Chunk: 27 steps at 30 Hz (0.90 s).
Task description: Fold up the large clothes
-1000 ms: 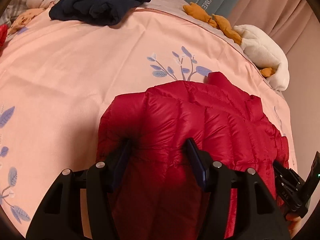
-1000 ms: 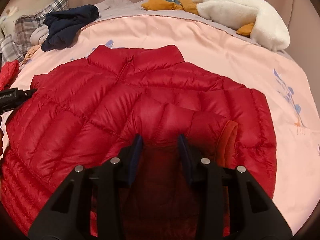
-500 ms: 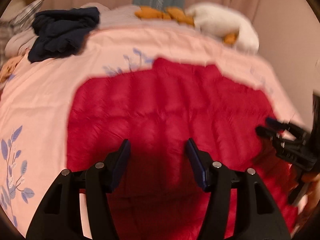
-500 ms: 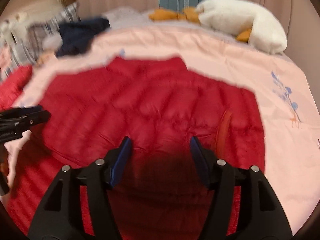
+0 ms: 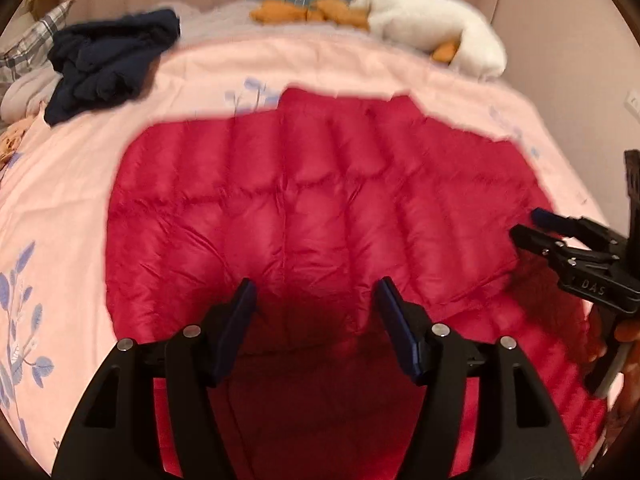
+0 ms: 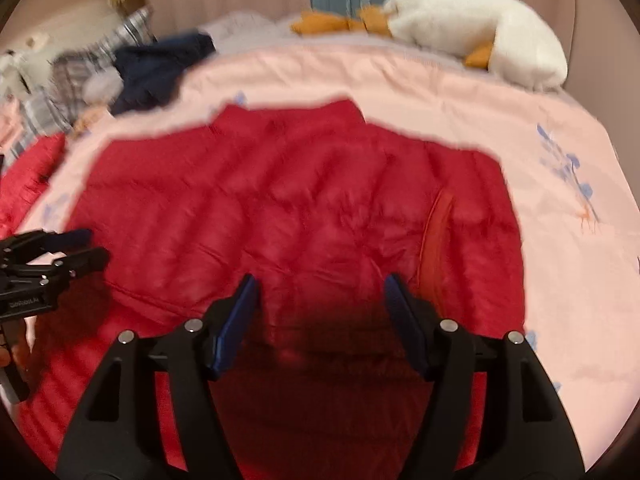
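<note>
jacket (image 5: 304, 216) — red, puffy, lying flat mid-bed (image 5: 60, 208), collar toward the far edge | left gripper (image 5: 316, 300) jaws apart, empty | right gripper (image 6: 320, 300) jaws apart, empty | risk: slick padded fabric may spring back or slip from a shallow pinch — folded sleeve could unfold

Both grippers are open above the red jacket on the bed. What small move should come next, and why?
Probably lower both grippers onto the hem nearest the cameras and pinch it. The red jacket lies flat on the pink bedcover, its sleeves apparently folded in, collar at the far end. The left gripper and the right gripper hold nothing, so a fold toward the collar needs a grasp first.
</note>
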Motion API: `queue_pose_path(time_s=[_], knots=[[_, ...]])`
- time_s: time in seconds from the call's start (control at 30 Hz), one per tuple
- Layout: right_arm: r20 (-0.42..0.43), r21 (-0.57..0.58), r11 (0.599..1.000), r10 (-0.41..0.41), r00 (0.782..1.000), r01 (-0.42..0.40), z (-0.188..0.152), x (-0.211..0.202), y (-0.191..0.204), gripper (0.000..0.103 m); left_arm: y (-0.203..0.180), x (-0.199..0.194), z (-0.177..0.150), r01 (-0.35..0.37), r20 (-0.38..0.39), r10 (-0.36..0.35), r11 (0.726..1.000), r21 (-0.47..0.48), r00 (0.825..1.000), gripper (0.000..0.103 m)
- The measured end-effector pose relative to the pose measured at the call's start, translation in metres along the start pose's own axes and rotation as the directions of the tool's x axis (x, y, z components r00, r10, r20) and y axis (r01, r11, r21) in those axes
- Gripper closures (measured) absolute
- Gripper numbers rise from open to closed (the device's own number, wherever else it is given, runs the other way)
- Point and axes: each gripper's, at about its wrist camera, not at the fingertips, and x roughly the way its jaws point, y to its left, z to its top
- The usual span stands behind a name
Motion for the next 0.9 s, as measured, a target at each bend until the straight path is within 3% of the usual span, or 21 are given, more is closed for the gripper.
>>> queue_pose_path(time_s=[0.17, 0.23, 0.3, 0.43, 0.7, 0.83, 0.9], knots=[[-0.018, 0.027, 1.000, 0.005, 1.000, -0.005, 0.001, 0.005, -0.001, 0.035, 0.001, 0.003, 0.002, 0.007, -0.014, -0.008, 0.999, -0.049, 1.000, 0.035], [0.014, 0.058, 0.997, 0.056, 0.998, -0.057, -0.002, -0.016, -0.006, 0.035, 0.004, -0.014, -0.004, 0.041, -0.003, -0.042, 0.995, -0.088, 0.999, 0.031], [0.050, 0.069, 0.994, 0.081, 0.995, -0.084, -0.008, -0.039, -0.014, 0.028, 0.005, -0.033, -0.015, 0.069, 0.015, -0.067, 0.992, -0.105, 0.998, 0.022], [0.099, 0.134, 0.984, 0.104, 0.990, -0.116, -0.044, -0.094, -0.046, 0.020, 0.015, -0.080, -0.059, 0.152, 0.058, -0.144, 0.973, -0.175, 0.988, 0.017], [0.081, 0.326, 0.932, 0.142, 0.987, -0.161, -0.144, -0.157, -0.107, 0.017, 0.036, -0.132, -0.173, 0.276, 0.071, -0.270, 0.883, -0.379, 0.960, 0.017], [0.061, 0.387, 0.902, 0.180, 0.982, -0.190, -0.189, -0.173, -0.119, 0.017, 0.035, -0.146, -0.203, 0.316, 0.092, -0.307, 0.850, -0.421, 0.947, 0.017], [0.048, 0.400, 0.897, 0.185, 0.981, -0.189, -0.204, -0.177, -0.118, 0.017, 0.034, -0.151, -0.216, 0.359, 0.116, -0.345, 0.819, -0.448, 0.932, 0.017]])
